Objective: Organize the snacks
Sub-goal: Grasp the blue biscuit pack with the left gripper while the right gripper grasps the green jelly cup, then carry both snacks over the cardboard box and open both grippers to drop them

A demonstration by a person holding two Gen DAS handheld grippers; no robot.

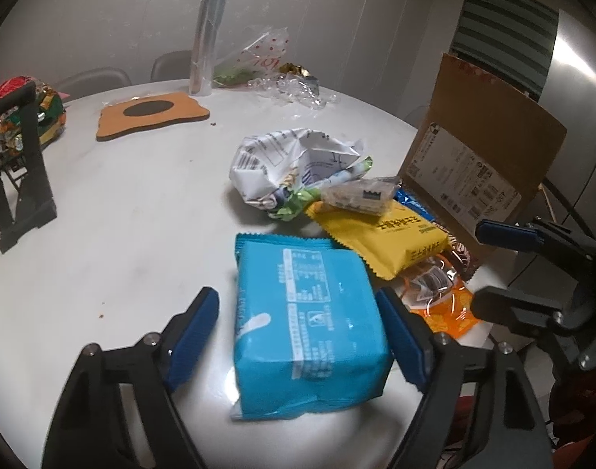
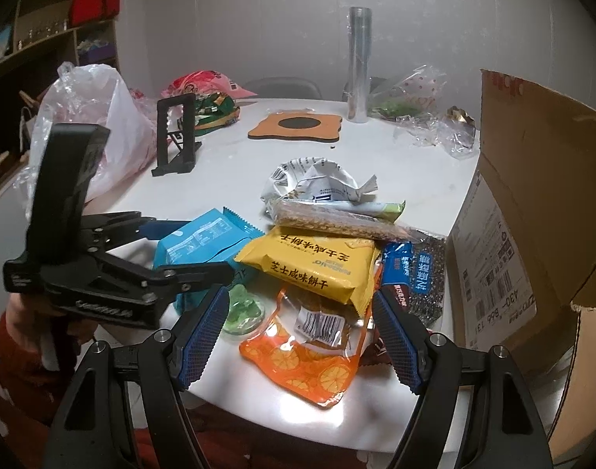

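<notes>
A light blue snack pack (image 1: 309, 324) lies on the white table between the open fingers of my left gripper (image 1: 298, 332); the right pad looks close to its side, the left pad stands apart. It also shows in the right wrist view (image 2: 200, 240). Beside it lie a yellow cracker pack (image 1: 384, 234) (image 2: 309, 262), an orange clear pouch (image 1: 438, 293) (image 2: 309, 348), a dark blue seaweed pack (image 2: 415, 269), a grain bar (image 2: 337, 217) and a crumpled white wrapper (image 1: 294, 164). My right gripper (image 2: 298, 336) is open and empty above the orange pouch.
An open cardboard box (image 2: 525, 234) (image 1: 474, 156) stands at the right table edge. A black stand (image 1: 20, 172), a cork coaster (image 1: 153, 113), a foil roll (image 1: 212, 31), plastic bags (image 2: 94, 117) and more snack bags (image 2: 212, 105) sit further back.
</notes>
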